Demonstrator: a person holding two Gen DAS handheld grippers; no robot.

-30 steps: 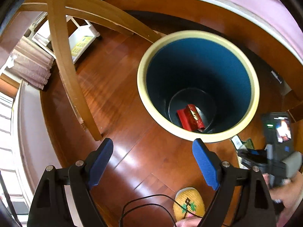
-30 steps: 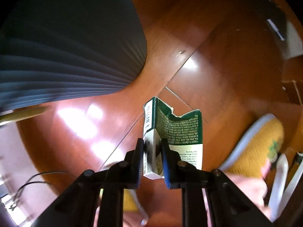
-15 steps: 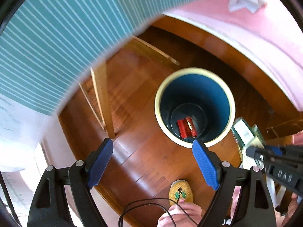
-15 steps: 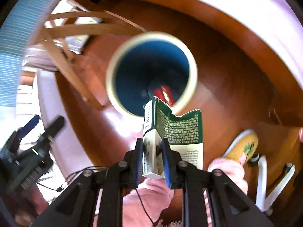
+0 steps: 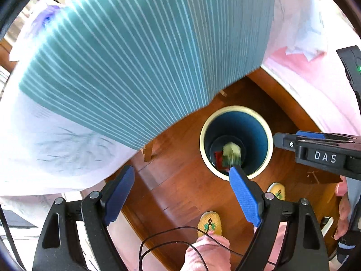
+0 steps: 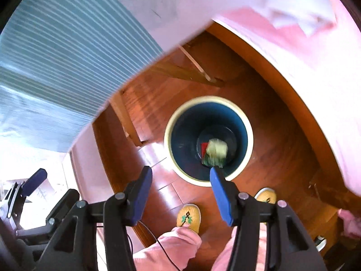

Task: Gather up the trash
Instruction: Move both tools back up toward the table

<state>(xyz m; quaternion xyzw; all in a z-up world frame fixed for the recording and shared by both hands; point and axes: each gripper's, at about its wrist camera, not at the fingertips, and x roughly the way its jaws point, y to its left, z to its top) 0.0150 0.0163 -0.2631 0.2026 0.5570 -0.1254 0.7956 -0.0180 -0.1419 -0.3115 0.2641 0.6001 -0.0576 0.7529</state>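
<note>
— Half a second back your right hand-held gripper point(image 6: 180, 192) was clamped on the green-and-white carton; its jaws have just been opening, and nothing is between the blue pads now.

— So where is the carton?

— Look in the right wrist view: the carton point(image 6: 215, 152) shows blurred inside the mouth of the blue waste bin point(image 6: 178, 122), over the red wrapper point(image 6: 204, 147) at the bottom. From the blur I'd judge it is falling, not yet at rest. Your left camera shows the same thing, carton point(image 5: 231, 154) within the cream rim of the bin point(image 5: 203, 140).

— And my left one?

— Your left hand-held gripper point(image 5: 180, 196) stands wide open and empty, as it did a second ago. Both cameras now look down from above the striped counter edge point(image 5: 135, 67), where a second ago they were low by the floor.

— What does that mean for the job?

— This piece looks delivered, so long as it clears the rim. Your slippers point(image 6: 188, 218) stand on the wooden floor near the bin; I see no other litter on the floor around it, so the next piece must be sought elsewhere.
</note>
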